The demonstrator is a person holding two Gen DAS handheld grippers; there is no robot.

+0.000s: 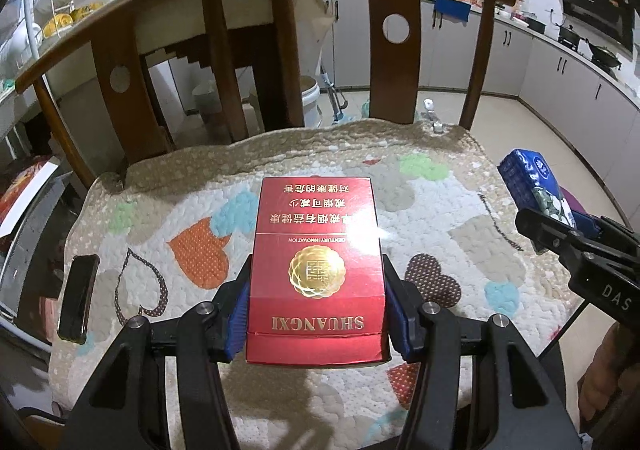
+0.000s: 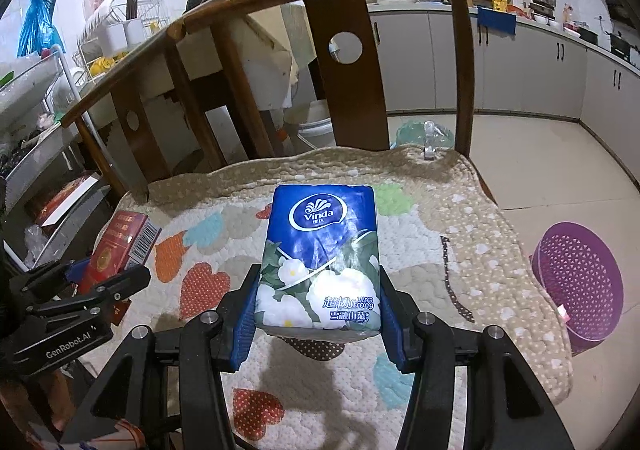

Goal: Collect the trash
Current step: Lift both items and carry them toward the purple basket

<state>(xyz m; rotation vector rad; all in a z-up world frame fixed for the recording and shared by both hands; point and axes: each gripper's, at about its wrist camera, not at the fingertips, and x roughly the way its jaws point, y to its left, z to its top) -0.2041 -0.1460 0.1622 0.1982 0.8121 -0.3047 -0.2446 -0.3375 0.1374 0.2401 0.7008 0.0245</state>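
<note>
Nearest to you, your left tool (image 1: pixel 316 314) is clamped on the red Shuangxi cigarette pack (image 1: pixel 318 250); the blue pads (image 1: pixel 239 314) press its two long sides near the flap end, and the pack's long axis runs straight away from you along the tool's line. Your right tool (image 2: pixel 318 314) likewise grips the blue Vinda tissue pack (image 2: pixel 320 250) across its lower, flowered end, with its length also pointing forward. Both packs look clear of the quilted chair cushion (image 1: pixel 460 218), carried above it rather than resting on it.

Now for the relation that matters. The purple perforated basket (image 2: pixel 578 282) stands on the floor off the cushion's right edge, lower than the seat. In the right wrist view it sits just beyond that edge, on the right; in the left wrist view only a sliver of purple shows behind the tissue pack. So your right hand is plainly the nearer one, and your left would have to cross the whole seat, passing behind or over the right tool, to reach it. If the basket is the bin, I'd judge the tissue pack should go first, swung rightward and down.

A dark phone (image 1: pixel 78 298) lies on the cushion's left edge, well apart from both tools. Farther off, the wooden chair back (image 1: pixel 384 50) curves behind the seat, and the kitchen cabinets (image 2: pixel 520 70) lie beyond.
</note>
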